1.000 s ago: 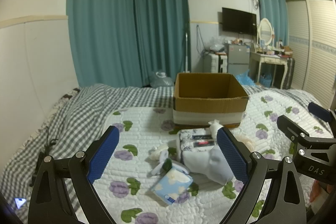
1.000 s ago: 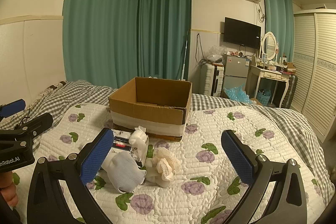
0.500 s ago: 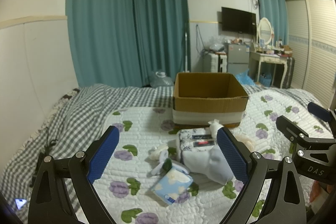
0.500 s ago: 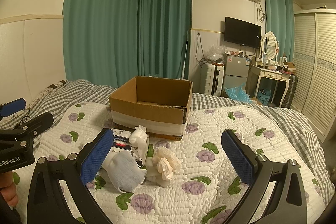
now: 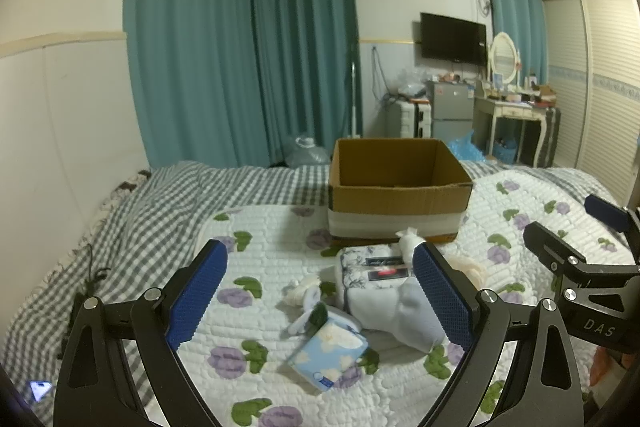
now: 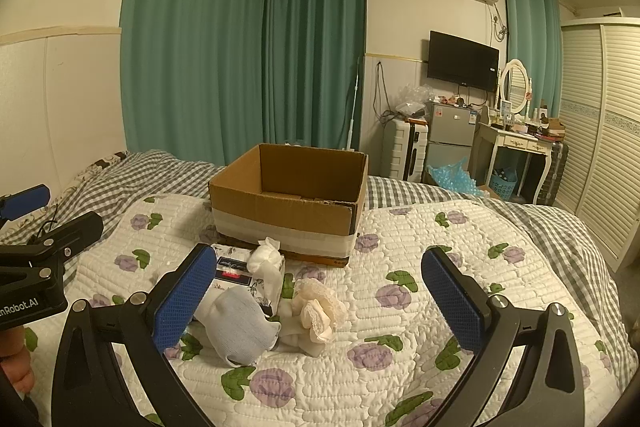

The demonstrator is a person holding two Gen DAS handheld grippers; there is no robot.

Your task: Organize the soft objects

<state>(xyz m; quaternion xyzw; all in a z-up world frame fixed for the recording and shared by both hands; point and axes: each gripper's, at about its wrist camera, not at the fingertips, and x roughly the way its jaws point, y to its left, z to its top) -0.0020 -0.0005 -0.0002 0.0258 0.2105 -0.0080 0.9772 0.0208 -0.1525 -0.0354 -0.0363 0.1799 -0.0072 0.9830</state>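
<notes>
An open cardboard box (image 5: 400, 203) stands on the floral quilt, also in the right wrist view (image 6: 288, 207). In front of it lies a pile of soft things: a floral tissue pack (image 5: 374, 267), a pale blue sock (image 5: 400, 315), a blue floral packet (image 5: 332, 349), small white socks (image 5: 304, 293), and a cream lace bundle (image 6: 320, 311). The pale blue sock (image 6: 236, 325) and a white cloth (image 6: 268, 259) show in the right wrist view. My left gripper (image 5: 320, 295) is open and empty above the pile. My right gripper (image 6: 320, 303) is open and empty above the lace bundle.
The bed has a floral quilt (image 6: 440, 307) over a grey checked blanket (image 5: 140, 219). Teal curtains (image 5: 240, 47) hang behind. A small fridge (image 6: 448, 125), a dressing table (image 6: 516, 143) and a wardrobe (image 6: 600, 147) stand at the right. A cable (image 5: 90, 275) lies on the left.
</notes>
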